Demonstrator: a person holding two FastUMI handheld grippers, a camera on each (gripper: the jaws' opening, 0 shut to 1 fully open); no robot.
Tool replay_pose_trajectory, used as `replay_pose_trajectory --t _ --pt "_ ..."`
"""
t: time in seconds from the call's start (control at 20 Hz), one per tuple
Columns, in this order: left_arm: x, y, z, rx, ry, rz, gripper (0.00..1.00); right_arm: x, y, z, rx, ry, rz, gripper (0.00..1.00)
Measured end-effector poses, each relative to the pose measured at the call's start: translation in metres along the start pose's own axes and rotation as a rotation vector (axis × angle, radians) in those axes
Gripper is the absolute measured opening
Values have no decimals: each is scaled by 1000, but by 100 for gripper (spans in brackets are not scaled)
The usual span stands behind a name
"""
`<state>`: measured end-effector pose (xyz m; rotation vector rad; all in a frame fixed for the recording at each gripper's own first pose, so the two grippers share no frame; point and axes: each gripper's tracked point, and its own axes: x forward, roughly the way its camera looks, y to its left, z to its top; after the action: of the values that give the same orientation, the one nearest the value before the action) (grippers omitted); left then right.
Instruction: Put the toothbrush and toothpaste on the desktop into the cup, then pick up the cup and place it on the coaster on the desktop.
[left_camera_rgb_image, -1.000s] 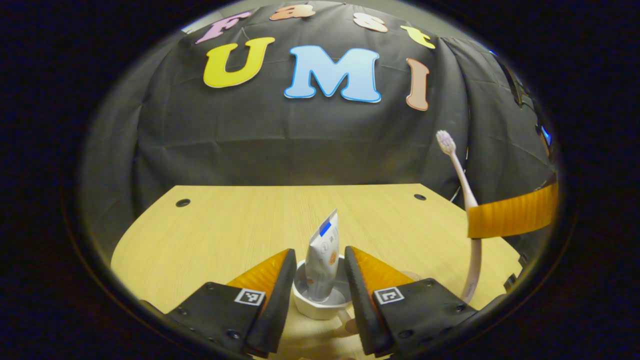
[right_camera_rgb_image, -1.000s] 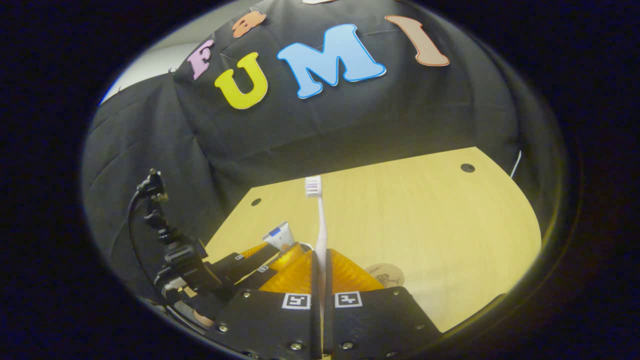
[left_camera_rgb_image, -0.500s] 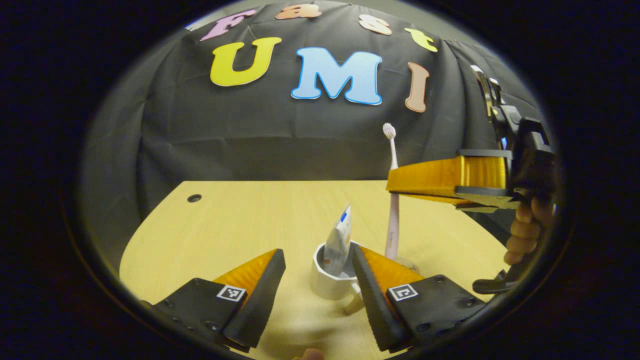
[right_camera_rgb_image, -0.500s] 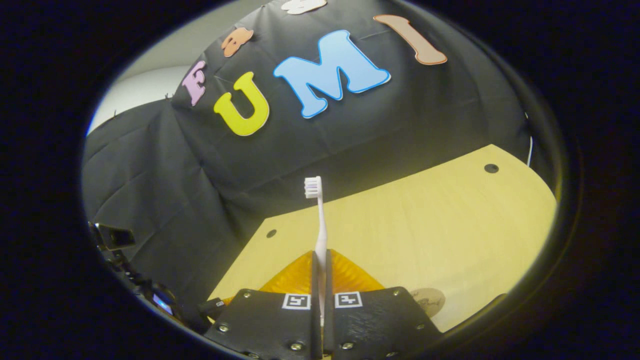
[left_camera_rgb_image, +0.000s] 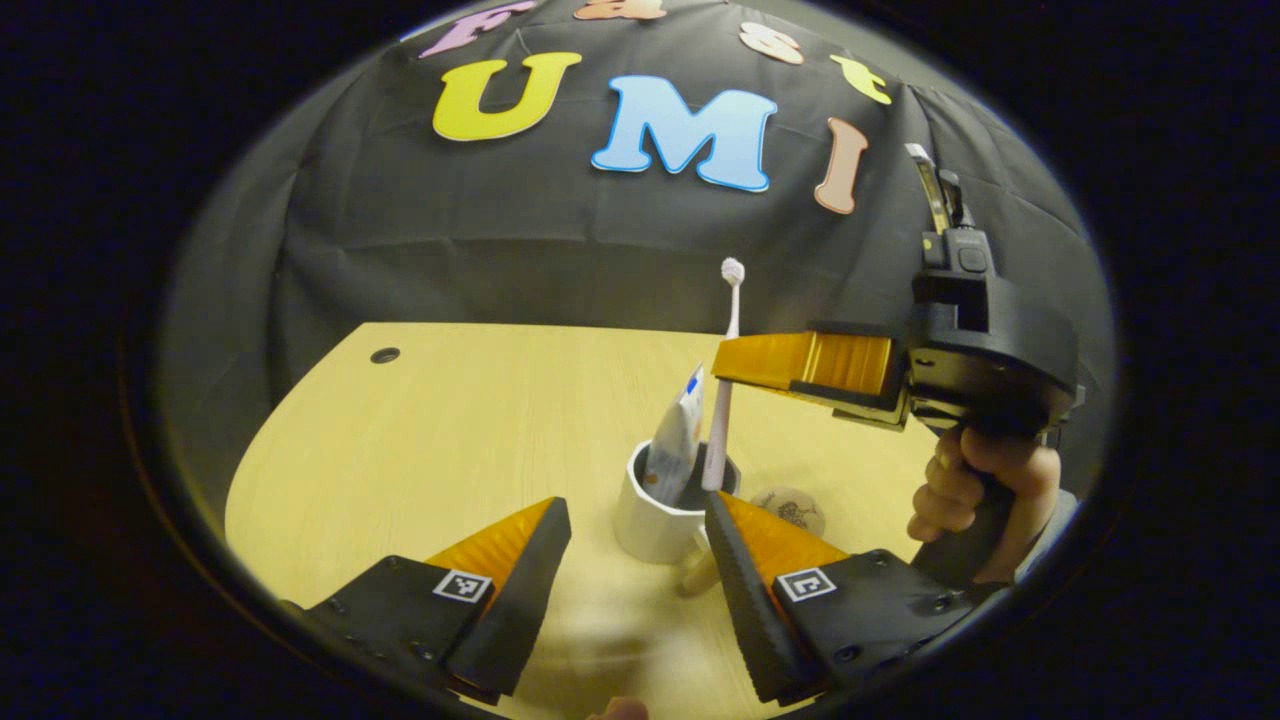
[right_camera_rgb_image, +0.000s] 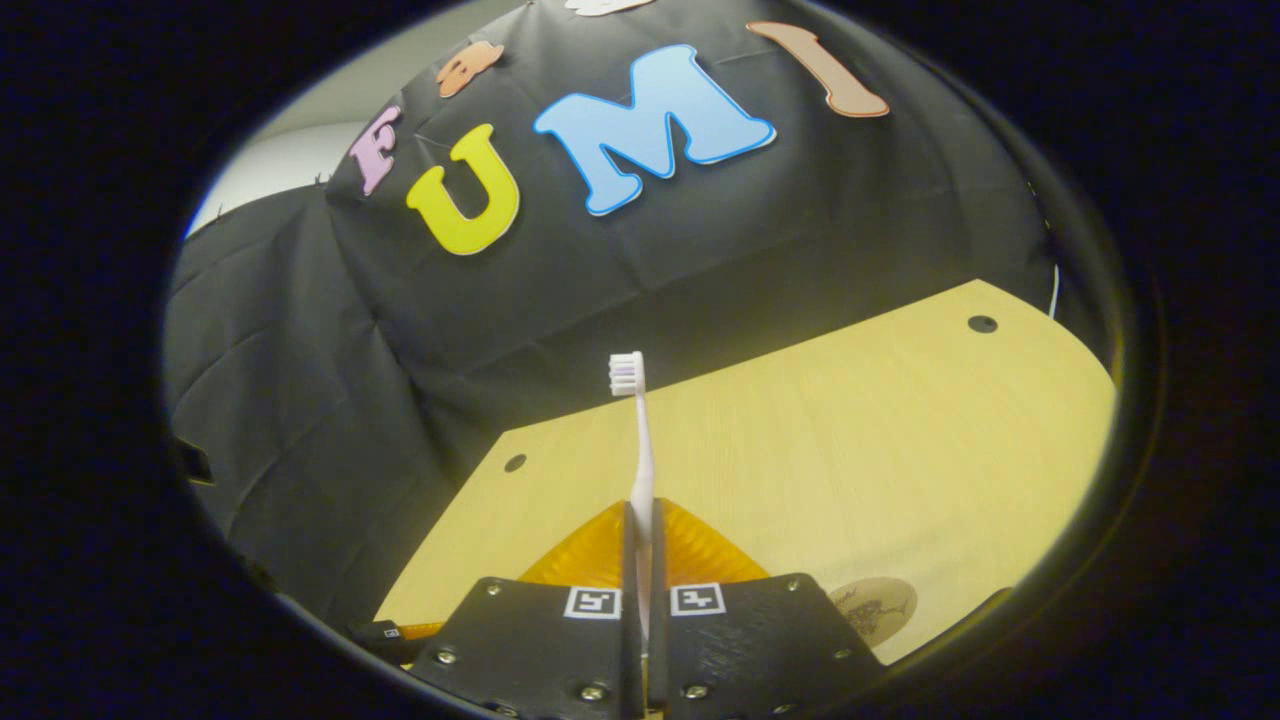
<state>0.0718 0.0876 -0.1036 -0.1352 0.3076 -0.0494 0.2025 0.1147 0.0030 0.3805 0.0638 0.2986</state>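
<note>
The toothbrush (left_camera_rgb_image: 722, 400) stands upright with its lower end inside the white cup (left_camera_rgb_image: 655, 520), bristles on top. The right gripper (left_camera_rgb_image: 722, 362) is clenched on its handle just above the cup. The toothpaste (left_camera_rgb_image: 676, 440) leans inside the cup, beside the toothbrush. The coaster (left_camera_rgb_image: 788, 506) lies on the desktop (left_camera_rgb_image: 450, 430) just beside the cup. The left gripper (left_camera_rgb_image: 632, 540) is released, its fingers spread in front of the cup and apart from it.

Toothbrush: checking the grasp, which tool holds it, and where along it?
The right tool clamps the toothbrush mid-handle; the left tool holds nothing.
</note>
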Motion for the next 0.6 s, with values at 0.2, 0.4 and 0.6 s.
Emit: replay_pose_trajectory --t 0.2,0.4,0.6 --pt "1 -4 -6 -16 16 -8 89 -3 0 -11 -17 24 3 5" --pt "-1 -9 -7 -24 23 -10 89 -9 0 -20 -29 67 14 11" --pt "-3 -17 -8 -29 30 -12 84 -18 0 -20 -40 82 27 52"
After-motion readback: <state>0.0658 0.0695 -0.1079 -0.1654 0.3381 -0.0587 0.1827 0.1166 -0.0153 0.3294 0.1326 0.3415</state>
